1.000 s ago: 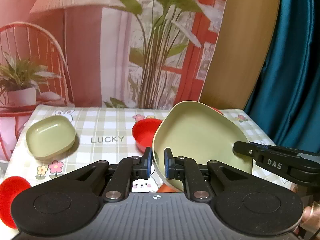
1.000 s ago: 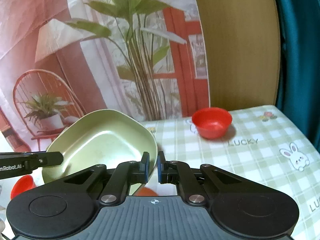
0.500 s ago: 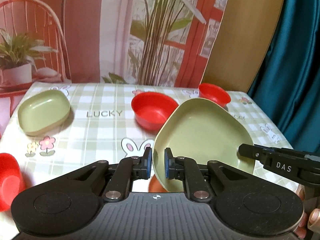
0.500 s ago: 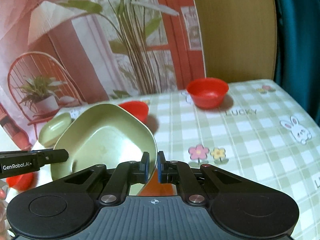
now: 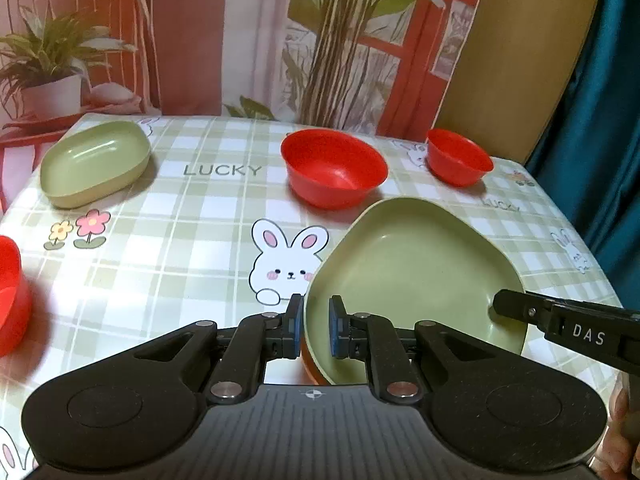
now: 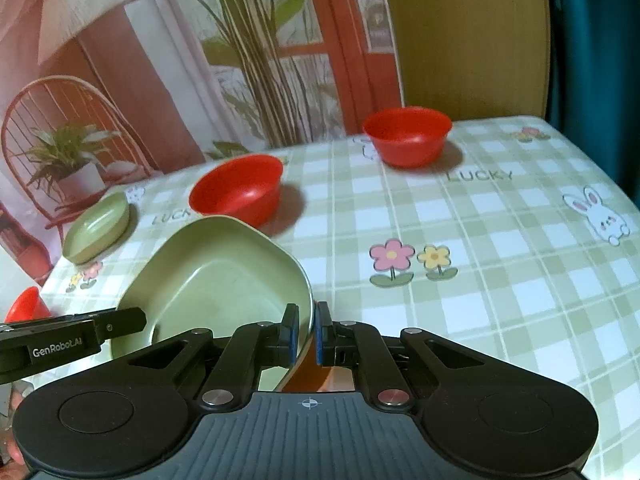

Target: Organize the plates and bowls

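Note:
A large green plate [image 5: 416,276] [image 6: 216,280] hangs low over the near part of the table, tilted. My left gripper [image 5: 314,330] is shut on its left rim. On the opposite rim my right gripper [image 6: 307,338] is shut too, and its finger reaches in from the right in the left wrist view. Something orange-red [image 6: 316,376] shows just under the plate; most of it is hidden. A small green dish [image 5: 94,166] [image 6: 98,226] sits at the far left. Two red bowls [image 5: 334,168] [image 5: 458,156] stand at the back.
The table wears a green checked cloth [image 5: 180,248] with rabbits, flowers and the word LUCKY. Another red bowl [image 5: 10,292] sits at the left edge. A printed backdrop and a teal curtain [image 5: 600,100] stand behind the table. A fingertip [image 5: 618,432] shows at the lower right.
Both grippers have come down with the green plate, from high in front of the backdrop to just above the table. The views now tilt down onto the cloth and bowls.

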Action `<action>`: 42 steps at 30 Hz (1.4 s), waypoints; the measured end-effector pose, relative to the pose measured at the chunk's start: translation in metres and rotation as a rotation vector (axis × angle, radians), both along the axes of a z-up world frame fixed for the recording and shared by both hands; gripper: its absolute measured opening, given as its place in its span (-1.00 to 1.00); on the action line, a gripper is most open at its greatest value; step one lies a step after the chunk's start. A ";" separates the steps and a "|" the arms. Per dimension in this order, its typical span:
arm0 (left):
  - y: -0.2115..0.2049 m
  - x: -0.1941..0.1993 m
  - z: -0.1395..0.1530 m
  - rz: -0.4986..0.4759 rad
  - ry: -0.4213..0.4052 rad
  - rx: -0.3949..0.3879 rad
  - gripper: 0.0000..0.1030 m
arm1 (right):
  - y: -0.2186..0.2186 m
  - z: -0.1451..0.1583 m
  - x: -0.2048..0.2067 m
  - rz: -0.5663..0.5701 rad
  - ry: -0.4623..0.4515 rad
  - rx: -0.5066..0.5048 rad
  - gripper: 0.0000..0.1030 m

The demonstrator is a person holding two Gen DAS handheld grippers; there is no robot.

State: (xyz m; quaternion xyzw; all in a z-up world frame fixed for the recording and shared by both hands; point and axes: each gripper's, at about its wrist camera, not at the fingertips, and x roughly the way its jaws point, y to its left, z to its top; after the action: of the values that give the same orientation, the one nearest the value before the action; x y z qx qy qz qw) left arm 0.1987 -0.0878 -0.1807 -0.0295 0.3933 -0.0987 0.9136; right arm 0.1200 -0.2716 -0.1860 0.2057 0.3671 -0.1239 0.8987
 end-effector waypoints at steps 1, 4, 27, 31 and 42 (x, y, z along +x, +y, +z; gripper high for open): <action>-0.001 0.000 -0.002 0.001 0.001 0.009 -0.73 | -0.001 -0.002 0.000 -0.001 0.007 0.007 -0.85; -0.004 0.000 -0.006 -0.003 0.006 0.029 -0.73 | -0.001 -0.005 -0.001 -0.004 0.018 0.017 -0.85; -0.009 -0.008 -0.013 0.052 -0.059 0.122 -0.71 | -0.007 -0.016 -0.003 -0.017 0.039 0.048 -0.79; -0.004 -0.012 -0.009 0.083 -0.077 0.083 -0.71 | -0.009 -0.014 -0.007 -0.035 0.013 0.061 -0.52; -0.001 -0.025 -0.007 0.095 -0.123 0.002 -0.25 | -0.018 -0.025 -0.010 -0.095 0.027 0.071 -0.50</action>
State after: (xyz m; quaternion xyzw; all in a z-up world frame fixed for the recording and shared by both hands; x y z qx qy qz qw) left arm 0.1736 -0.0891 -0.1882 -0.0410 0.3346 -0.0567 0.9397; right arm 0.1100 -0.2893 -0.2110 0.2529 0.3729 -0.1562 0.8790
